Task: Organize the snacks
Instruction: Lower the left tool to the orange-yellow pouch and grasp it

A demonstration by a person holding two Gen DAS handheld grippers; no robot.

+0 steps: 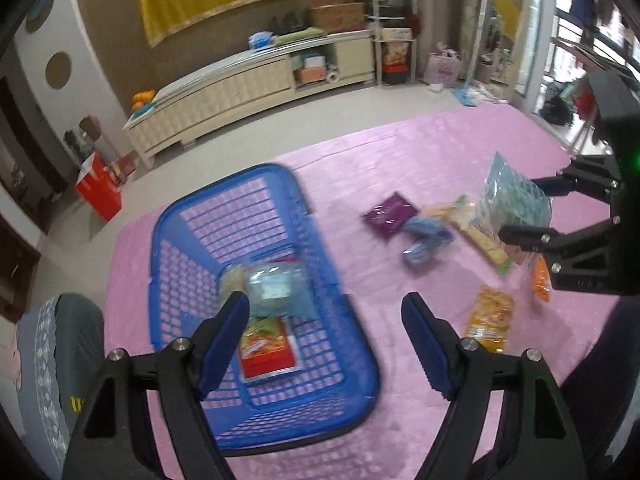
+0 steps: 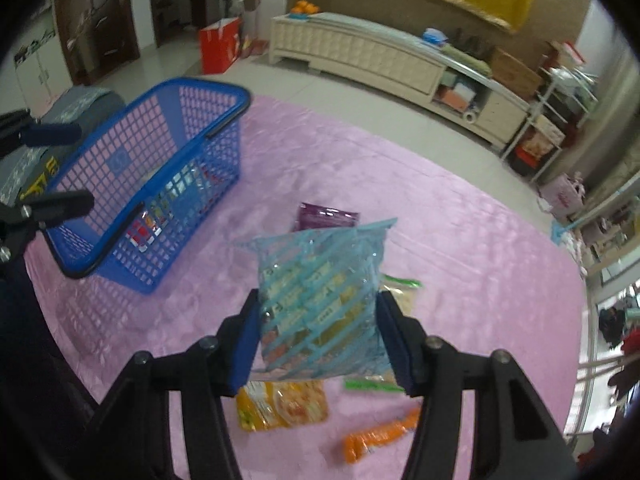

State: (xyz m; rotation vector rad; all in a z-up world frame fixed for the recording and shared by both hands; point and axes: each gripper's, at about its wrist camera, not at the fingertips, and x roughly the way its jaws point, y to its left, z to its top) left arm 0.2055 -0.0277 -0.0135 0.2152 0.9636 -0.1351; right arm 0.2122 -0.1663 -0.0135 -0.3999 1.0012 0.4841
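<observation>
Right tool (image 2: 318, 336) clamped on blue striped packet (image 2: 320, 300); left tool (image 1: 326, 334) (spread wide) above blue basket (image 1: 192, 240).

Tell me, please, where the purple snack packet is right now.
The purple snack packet lies on the pink cloth, right of the blue basket, just beyond the pile.

A basket (image 1: 192, 216) sits on the table (image 1: 400, 152) with snack packs (image 1: 268, 344) in it. More snacks (image 1: 490, 316) lie on the table to its right.
</observation>
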